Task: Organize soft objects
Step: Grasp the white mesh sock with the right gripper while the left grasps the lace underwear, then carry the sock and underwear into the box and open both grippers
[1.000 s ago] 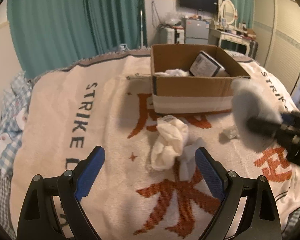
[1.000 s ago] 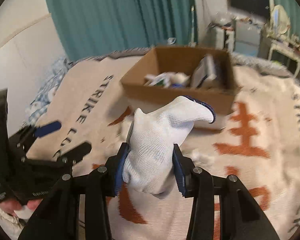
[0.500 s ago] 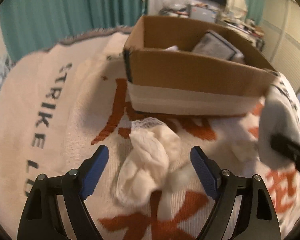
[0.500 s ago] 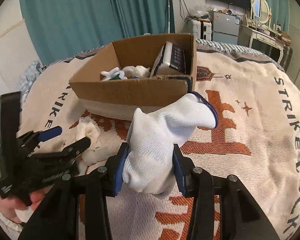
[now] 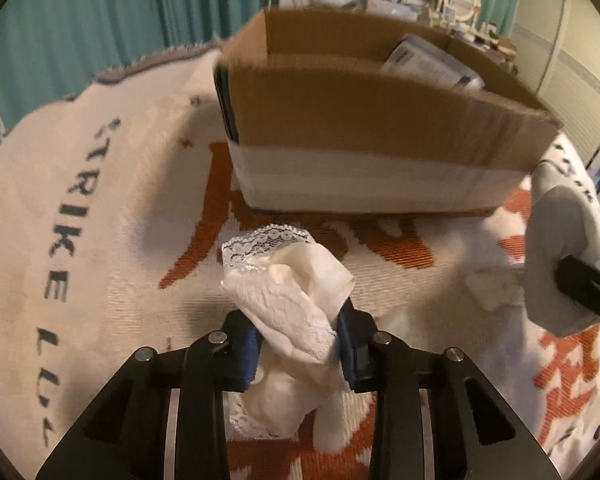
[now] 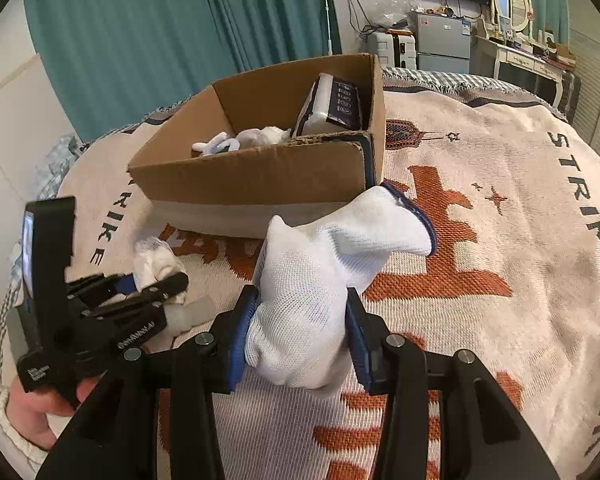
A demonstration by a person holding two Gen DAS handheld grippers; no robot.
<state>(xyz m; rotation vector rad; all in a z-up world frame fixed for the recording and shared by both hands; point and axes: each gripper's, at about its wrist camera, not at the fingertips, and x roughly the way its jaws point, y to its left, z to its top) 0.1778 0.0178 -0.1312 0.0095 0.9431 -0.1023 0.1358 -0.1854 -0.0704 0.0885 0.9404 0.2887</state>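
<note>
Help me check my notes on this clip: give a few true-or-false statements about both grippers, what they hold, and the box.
1. The left gripper is shut on the cream lace cloth. True.
2. The right gripper is open and holds nothing. False: it grips the white knit glove.
3. The cardboard box is empty. False: white soft items and a dark packet lie inside.
4. The box stands on a patterned blanket. True.

Brown open-topped cardboard box (image 6: 260, 176) blocks the way directly ahead; bare cream woven blanket with orange characters (image 6: 500, 240) lies open to its right.
</note>
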